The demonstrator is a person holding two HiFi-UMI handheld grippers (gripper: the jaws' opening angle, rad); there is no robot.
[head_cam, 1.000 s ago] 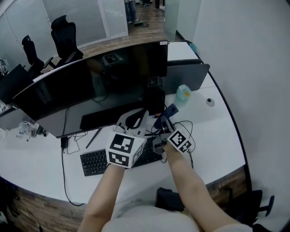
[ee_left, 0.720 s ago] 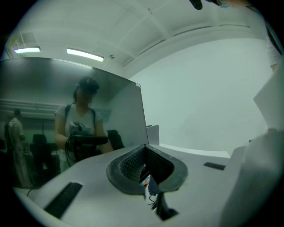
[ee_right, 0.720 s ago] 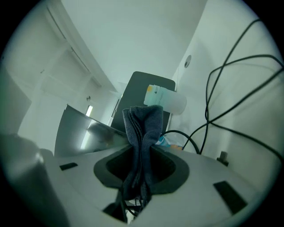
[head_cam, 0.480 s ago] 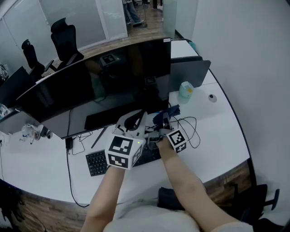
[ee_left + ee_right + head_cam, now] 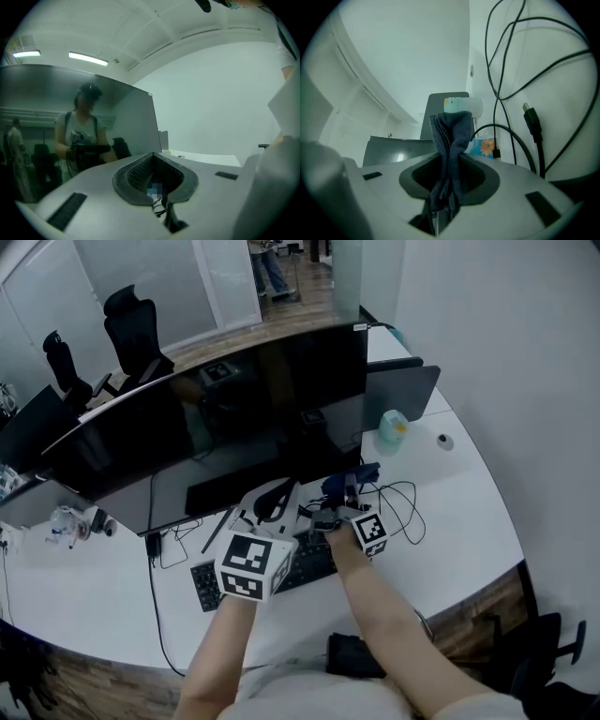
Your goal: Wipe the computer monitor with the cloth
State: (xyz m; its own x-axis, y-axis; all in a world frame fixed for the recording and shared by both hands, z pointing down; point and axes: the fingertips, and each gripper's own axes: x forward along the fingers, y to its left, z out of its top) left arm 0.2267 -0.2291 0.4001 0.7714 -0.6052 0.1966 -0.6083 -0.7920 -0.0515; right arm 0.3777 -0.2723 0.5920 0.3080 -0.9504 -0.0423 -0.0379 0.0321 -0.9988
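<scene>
The right gripper [image 5: 349, 486] is clamped on the dark blue cloth [image 5: 450, 136], which stands bunched between its 2 jaws. It is held above the desk [image 5: 459, 521], beside black cables [image 5: 401, 507] and near the monitor's [image 5: 216, 423] lower right corner. The left gripper [image 5: 272, 498] has its jaws together with nothing between them, by the keyboard [image 5: 314, 563].

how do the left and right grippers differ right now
The left gripper has its jaws shut on nothing; the right gripper has its jaws clamped on the dark cloth. The left gripper faces the monitor; the right gripper faces loose cables. Both are held near the keyboard, short of the screen.
</scene>
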